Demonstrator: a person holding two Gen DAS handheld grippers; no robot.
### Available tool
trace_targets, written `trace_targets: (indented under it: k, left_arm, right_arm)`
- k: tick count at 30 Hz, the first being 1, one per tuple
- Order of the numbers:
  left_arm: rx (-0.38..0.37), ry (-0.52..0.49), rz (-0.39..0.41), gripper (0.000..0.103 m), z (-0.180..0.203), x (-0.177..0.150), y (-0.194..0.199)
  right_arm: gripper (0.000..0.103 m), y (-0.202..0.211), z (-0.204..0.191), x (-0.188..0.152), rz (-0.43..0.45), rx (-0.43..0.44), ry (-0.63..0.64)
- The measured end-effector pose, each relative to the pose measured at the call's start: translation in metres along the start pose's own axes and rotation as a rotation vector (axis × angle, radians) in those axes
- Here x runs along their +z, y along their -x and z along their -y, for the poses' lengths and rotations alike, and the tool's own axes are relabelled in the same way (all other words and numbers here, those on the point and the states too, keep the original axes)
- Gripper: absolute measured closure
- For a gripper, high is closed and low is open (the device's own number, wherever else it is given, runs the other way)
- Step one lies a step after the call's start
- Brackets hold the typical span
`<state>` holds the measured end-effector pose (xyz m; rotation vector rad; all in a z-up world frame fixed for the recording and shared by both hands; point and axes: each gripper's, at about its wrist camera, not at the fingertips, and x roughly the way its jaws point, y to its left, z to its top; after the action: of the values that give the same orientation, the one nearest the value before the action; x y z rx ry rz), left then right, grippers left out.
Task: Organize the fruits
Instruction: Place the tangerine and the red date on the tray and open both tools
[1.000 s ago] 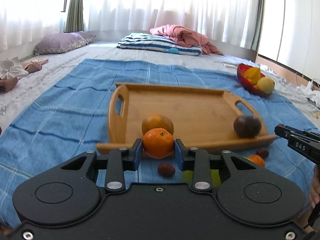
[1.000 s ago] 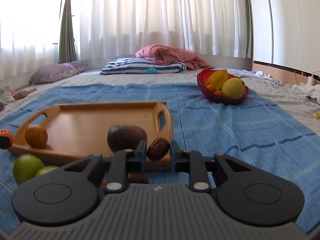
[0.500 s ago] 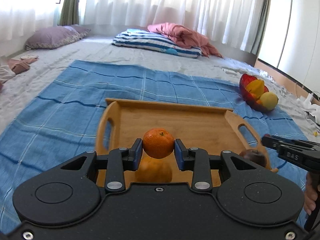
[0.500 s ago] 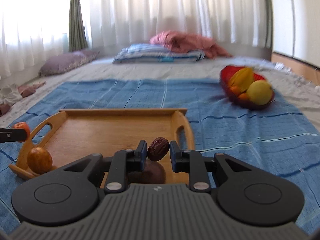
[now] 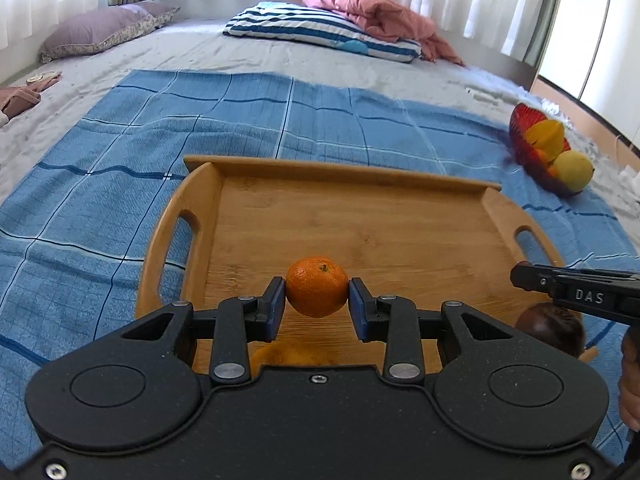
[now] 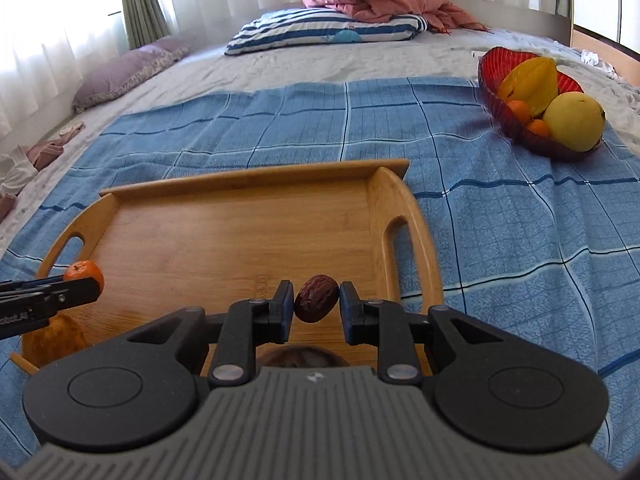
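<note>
My left gripper (image 5: 317, 298) is shut on a small orange tangerine (image 5: 317, 286) and holds it above the near part of the wooden tray (image 5: 360, 216). My right gripper (image 6: 316, 304) is shut on a dark red date (image 6: 315, 298) above the tray's (image 6: 240, 224) near right part. A second orange fruit (image 5: 288, 356) lies on the tray under the left gripper, mostly hidden; it also shows in the right wrist view (image 6: 56, 340). A dark purple fruit (image 5: 550, 328) lies at the tray's near right corner, under the right gripper (image 6: 300, 356).
The tray lies on a blue checked blanket (image 5: 120, 152) on a bed. A red bowl (image 6: 536, 92) with yellow and orange fruit stands to the far right. Pillows (image 5: 320, 32) and a pink blanket (image 5: 380, 8) lie at the far end.
Both grippers have risen and moved forward over the tray, each still holding its fruit. The loose fruits on the blanket in front of the tray have dropped out of view.
</note>
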<state>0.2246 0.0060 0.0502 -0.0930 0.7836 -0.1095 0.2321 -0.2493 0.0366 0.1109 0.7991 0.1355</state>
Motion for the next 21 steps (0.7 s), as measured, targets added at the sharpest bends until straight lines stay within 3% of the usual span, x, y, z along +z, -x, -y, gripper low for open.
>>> trace_targets:
  k: [21]
  left_arm:
    - [0.013,-0.004,-0.024,0.070,-0.001,-0.007,-0.014]
  right_arm:
    - [0.073,-0.014,-0.001,-0.004,-0.037,-0.003,-0.017]
